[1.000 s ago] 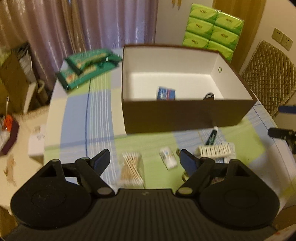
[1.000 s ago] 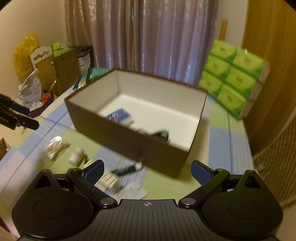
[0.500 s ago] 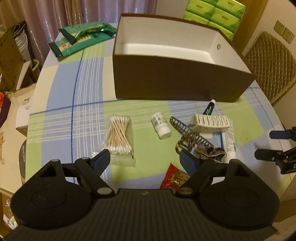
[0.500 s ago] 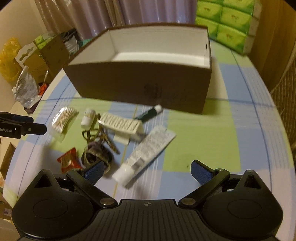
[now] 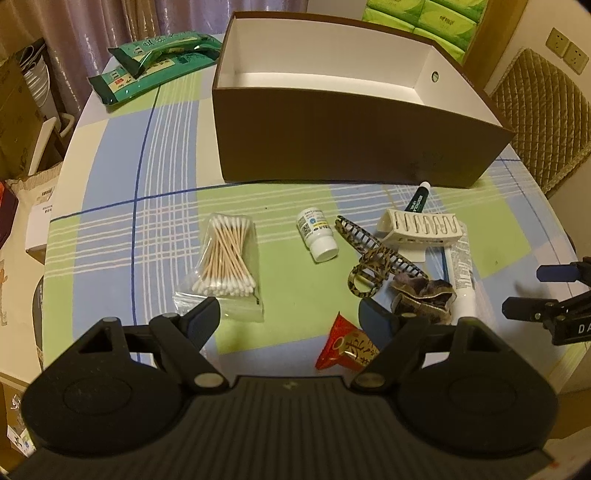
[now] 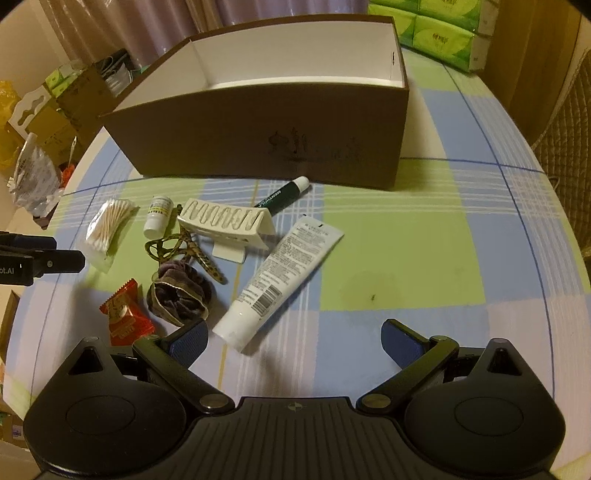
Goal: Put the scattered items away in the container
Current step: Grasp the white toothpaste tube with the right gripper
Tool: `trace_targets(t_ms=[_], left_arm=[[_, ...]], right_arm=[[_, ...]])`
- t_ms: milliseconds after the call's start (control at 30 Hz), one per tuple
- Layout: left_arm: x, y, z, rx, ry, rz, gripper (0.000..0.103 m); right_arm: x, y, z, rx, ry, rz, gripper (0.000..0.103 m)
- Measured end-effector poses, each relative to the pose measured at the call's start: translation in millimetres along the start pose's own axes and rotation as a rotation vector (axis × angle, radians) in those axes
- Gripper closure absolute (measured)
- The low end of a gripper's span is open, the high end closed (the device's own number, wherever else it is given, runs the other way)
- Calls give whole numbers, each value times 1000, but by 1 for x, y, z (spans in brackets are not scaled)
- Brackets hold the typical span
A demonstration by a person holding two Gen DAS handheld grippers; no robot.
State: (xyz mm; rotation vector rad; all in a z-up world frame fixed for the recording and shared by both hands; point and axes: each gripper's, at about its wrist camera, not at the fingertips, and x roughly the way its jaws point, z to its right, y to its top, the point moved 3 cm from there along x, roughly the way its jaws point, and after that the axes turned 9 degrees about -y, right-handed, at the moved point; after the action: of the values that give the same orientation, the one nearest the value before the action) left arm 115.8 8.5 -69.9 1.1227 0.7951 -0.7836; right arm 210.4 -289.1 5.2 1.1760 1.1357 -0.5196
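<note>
On the checked tablecloth [image 5: 110, 206], a brown box [image 5: 332, 147] faces pale curtains [image 5: 92, 29].

Black left gripper [image 6: 40, 258] body: white letters "ot.AI", cut off at the frame edge
Black right gripper [image 5: 554, 314] body: white letters "DA", cut off

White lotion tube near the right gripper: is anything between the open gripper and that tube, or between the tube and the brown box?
Nothing visible blocks the right gripper from the white lotion tube; bare tablecloth lies between them. Toward the brown cardboard box, the dark green pen lies on the cloth; the box's tall near wall must be cleared.
</note>
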Motion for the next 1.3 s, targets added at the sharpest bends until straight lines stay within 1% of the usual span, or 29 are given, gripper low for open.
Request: trace_targets(t_ms=[267, 300, 333, 400, 467, 533, 633, 767, 900, 967, 1100, 1200, 1233, 1300], left_arm=[[5, -2, -6, -18, 11, -7, 24], [5, -2, -6, -22, 11, -8, 24], [6, -2, -6, -23, 11, -8, 24], [7, -2, -6, -22, 10, -10, 24], [8, -3, -7, -25, 10, -12, 24], [9, -4, -9, -29, 11, -16, 24], [10, -5, -11, -32, 17, -20, 24], [11, -6, -13, -36, 22, -23, 24], [12, -6, -14, -37, 24, -25, 24], [12, -6, -14, -39, 24, -27, 24], [14, -8, -14, -42, 25, -31, 24], [15, -8, -14, -45, 26, -34, 24], [15, -8, -13, -47, 25, -33, 24], [15, -9, -13, -47, 22, -33, 24]], right_arm=[[13, 0, -5, 18, -30, -18, 6], [15, 1, -6, 17, -35, -18, 9], [16, 2, -7, 17, -39, -16, 19], [19, 6, -7, 28, -45, -14, 29], [22, 10, -6, 55, -47, -9, 33], [25, 13, -7, 77, -37, -8, 41], [29, 16, -11, 98, -11, -15, 45], [36, 19, -18, 104, 0, -17, 51], [47, 20, -19, 128, 7, -26, 65], [49, 19, -16, 143, 17, -32, 66], [48, 21, -12, 120, -27, -47, 70], [50, 18, -2, 128, -62, -77, 75], [50, 16, 2, 129, -73, -84, 75], [49, 13, 11, 130, -63, -82, 75]])
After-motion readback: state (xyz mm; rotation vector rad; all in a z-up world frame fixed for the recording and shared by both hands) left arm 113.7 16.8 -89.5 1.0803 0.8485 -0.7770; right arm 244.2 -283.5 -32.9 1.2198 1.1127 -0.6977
